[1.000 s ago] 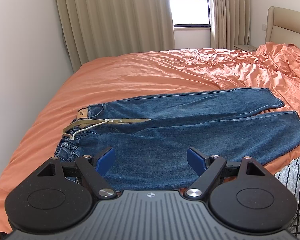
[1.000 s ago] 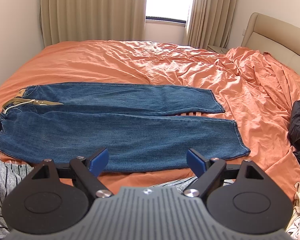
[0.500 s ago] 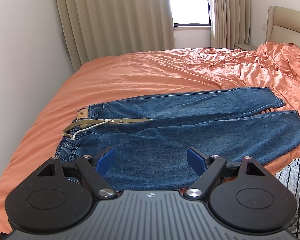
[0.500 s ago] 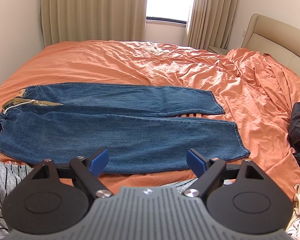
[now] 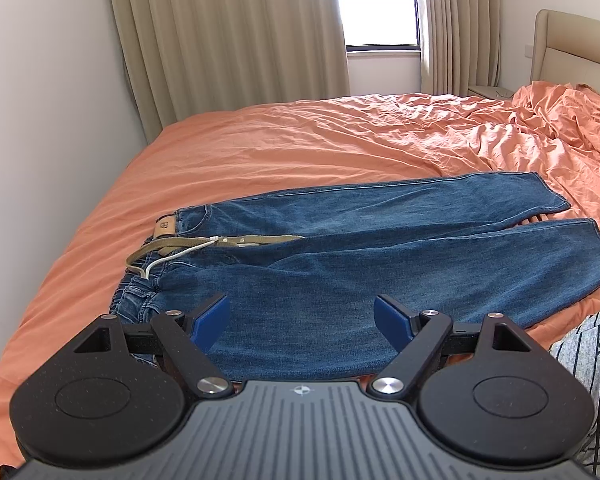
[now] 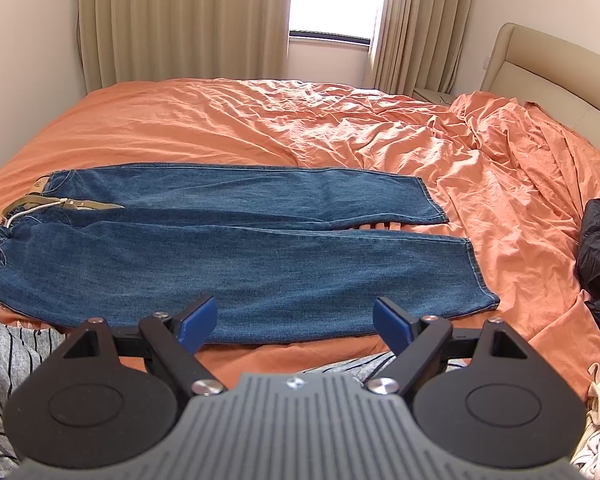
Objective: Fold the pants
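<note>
Jeans [image 5: 380,264] flat on orange bed [image 5: 260,160] (rumpled) — beige curtains [image 5: 228,40] behind.

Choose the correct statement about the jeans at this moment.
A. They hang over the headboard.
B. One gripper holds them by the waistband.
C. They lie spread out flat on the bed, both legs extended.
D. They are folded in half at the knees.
C: the jeans lie flat on the orange bed sheet, legs side by side, and both the left gripper and the right gripper are open and empty.
</note>
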Demonstrator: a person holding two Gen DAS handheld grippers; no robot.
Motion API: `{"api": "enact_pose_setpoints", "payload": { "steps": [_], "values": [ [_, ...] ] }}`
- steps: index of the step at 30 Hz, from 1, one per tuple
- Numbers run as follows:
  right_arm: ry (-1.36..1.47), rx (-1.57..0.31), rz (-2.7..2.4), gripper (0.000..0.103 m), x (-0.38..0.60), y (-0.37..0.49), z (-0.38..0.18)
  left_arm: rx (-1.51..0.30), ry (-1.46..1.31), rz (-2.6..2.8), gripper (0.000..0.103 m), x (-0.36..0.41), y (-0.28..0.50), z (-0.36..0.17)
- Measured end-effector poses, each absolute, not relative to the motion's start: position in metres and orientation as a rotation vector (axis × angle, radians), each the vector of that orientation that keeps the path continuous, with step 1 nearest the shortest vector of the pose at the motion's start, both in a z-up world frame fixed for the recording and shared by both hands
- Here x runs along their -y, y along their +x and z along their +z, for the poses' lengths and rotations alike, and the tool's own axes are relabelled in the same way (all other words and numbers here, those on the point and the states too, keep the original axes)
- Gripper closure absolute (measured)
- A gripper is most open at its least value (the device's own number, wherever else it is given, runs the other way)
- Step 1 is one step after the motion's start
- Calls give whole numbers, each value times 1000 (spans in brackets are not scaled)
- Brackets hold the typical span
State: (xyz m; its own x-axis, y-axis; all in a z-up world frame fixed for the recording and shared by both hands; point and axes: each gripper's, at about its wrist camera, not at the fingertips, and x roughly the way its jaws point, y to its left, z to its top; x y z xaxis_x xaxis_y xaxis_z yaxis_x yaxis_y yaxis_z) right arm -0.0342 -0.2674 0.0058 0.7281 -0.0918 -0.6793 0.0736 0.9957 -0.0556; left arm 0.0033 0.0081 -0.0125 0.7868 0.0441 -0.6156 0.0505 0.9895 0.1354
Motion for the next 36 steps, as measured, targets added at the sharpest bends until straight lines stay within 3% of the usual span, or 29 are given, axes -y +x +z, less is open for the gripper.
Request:
{"api": "enact_pose_setpoints", "payload": {
  "steps": [25, 36],
  "values": [
    [11, -763, -62, 22, 276, -29, 0, -683, 169, -7, 8, -8, -2, -15],
    [-20, -609, 77, 22, 320, -18, 7, -709, 319, -108, 32, -78, 19, -10]
  ]
}}
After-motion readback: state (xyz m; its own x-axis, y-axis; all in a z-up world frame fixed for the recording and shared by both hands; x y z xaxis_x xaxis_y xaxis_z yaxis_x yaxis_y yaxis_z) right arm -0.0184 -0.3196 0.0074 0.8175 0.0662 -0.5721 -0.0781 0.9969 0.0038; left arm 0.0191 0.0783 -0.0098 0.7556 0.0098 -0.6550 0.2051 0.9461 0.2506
